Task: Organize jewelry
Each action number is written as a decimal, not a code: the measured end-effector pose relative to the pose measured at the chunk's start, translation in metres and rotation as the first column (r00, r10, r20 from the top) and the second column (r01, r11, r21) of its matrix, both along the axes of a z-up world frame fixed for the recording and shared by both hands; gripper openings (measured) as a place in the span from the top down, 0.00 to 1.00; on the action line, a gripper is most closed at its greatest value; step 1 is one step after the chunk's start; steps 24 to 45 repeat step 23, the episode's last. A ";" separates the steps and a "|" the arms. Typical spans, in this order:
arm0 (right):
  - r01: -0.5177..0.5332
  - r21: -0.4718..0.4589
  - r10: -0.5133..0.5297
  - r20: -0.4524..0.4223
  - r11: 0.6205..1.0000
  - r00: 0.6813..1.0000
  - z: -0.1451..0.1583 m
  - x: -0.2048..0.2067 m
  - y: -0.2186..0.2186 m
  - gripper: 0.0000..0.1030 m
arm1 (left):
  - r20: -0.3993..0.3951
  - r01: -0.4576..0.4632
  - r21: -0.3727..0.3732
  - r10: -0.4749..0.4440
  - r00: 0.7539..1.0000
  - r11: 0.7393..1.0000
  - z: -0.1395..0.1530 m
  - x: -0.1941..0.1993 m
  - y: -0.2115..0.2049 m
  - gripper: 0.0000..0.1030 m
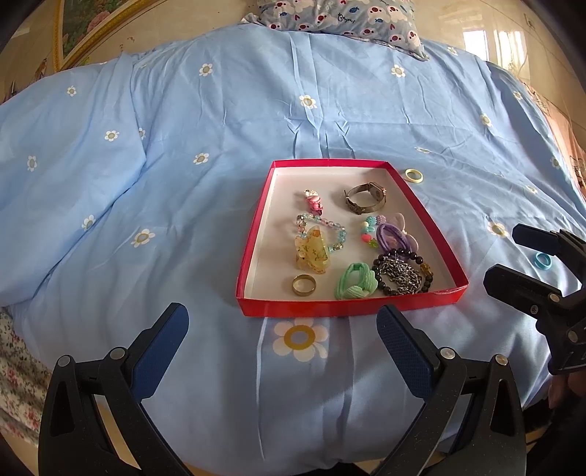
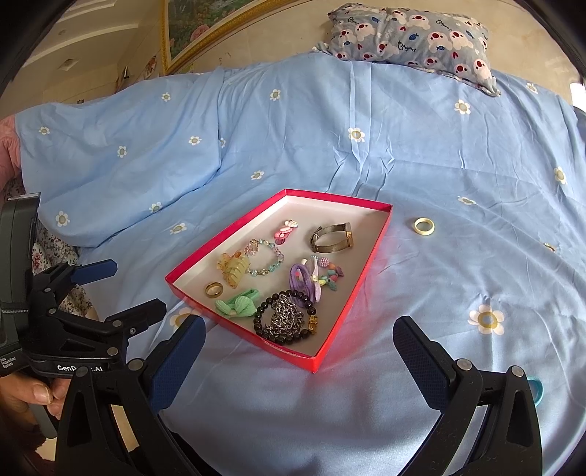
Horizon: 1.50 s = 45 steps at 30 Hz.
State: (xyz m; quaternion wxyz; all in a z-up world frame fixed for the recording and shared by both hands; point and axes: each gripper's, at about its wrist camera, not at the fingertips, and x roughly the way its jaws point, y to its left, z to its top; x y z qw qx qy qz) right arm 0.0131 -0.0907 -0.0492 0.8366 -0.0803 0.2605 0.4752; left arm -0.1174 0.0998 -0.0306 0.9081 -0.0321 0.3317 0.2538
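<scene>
**Two rings left outside the box, both on the right gripper's side**

Nearest in the right wrist view, the right gripper fills the lower part of the frame with its blue-padded fingers spread wide and nothing between them. Just beyond its right finger, at the lower right edge, a small blue ring peeks out on the bedspread, mostly hidden by the finger. In the left wrist view the same blue ring shows at the right edge, between the two fingers of the right gripper, which comes in from that side.

The left gripper sits low and centred in its own view, fingers likewise spread and empty, facing the near wall of the red box. The blue ring lies well off to its right, past the box's near right corner, so the right hand looks the better placed to take it.

In the middle distance the red box lies flat on the bedspread, its long axis running away from both cameras. It already holds a gold ring, hair clips, bead bracelets, a chain and a watch.

Farther on, a pale yellow ring lies flat on the cloth, beside the box's far right corner but apart from it; the left view shows this yellow ring right of centre. It too lies on the right gripper's side.

At the far end a patterned pillow rests at the head of the bed.
</scene>
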 end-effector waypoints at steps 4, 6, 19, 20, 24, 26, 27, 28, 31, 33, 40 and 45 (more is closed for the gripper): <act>0.001 0.000 -0.001 -0.003 1.000 1.000 0.000 0.001 0.000 0.00 | -0.002 0.003 0.001 -0.003 1.000 1.000 -0.001 0.001 0.001 0.00; 0.002 0.001 -0.002 -0.005 1.000 1.000 0.000 0.002 -0.001 0.00 | -0.003 0.006 0.001 -0.006 1.000 1.000 0.000 0.003 0.001 0.00; 0.010 0.008 -0.010 -0.016 1.000 1.000 0.001 0.007 -0.003 0.00 | -0.003 0.010 0.003 -0.010 1.000 1.000 0.001 0.008 0.001 0.00; 0.010 0.007 -0.010 -0.015 1.000 1.000 0.001 0.007 -0.003 0.00 | -0.004 0.011 0.003 -0.011 1.000 1.000 0.002 0.009 0.001 0.00; 0.008 0.005 -0.008 -0.017 1.000 1.000 0.001 0.007 -0.003 0.00 | -0.004 0.015 -0.002 -0.015 1.000 1.000 0.003 0.012 0.001 0.00; 0.008 0.005 -0.008 -0.017 1.000 1.000 0.001 0.007 -0.003 0.00 | -0.004 0.015 -0.002 -0.015 1.000 1.000 0.003 0.012 0.001 0.00; 0.008 0.005 -0.008 -0.017 1.000 1.000 0.001 0.007 -0.003 0.00 | -0.004 0.015 -0.002 -0.015 1.000 1.000 0.003 0.012 0.001 0.00; 0.008 0.005 -0.008 -0.017 1.000 1.000 0.001 0.007 -0.003 0.00 | -0.004 0.015 -0.002 -0.015 1.000 1.000 0.003 0.012 0.001 0.00; 0.008 0.005 -0.008 -0.017 1.000 1.000 0.001 0.007 -0.003 0.00 | -0.004 0.015 -0.002 -0.015 1.000 1.000 0.003 0.012 0.001 0.00; 0.008 0.005 -0.008 -0.017 1.000 1.000 0.001 0.007 -0.003 0.00 | -0.004 0.015 -0.002 -0.015 1.000 1.000 0.003 0.012 0.001 0.00; 0.008 0.005 -0.008 -0.017 1.000 1.000 0.001 0.007 -0.003 0.00 | -0.004 0.015 -0.002 -0.015 1.000 1.000 0.003 0.012 0.001 0.00; 0.008 0.005 -0.008 -0.017 1.000 1.000 0.001 0.007 -0.003 0.00 | -0.004 0.015 -0.002 -0.015 1.000 1.000 0.003 0.012 0.001 0.00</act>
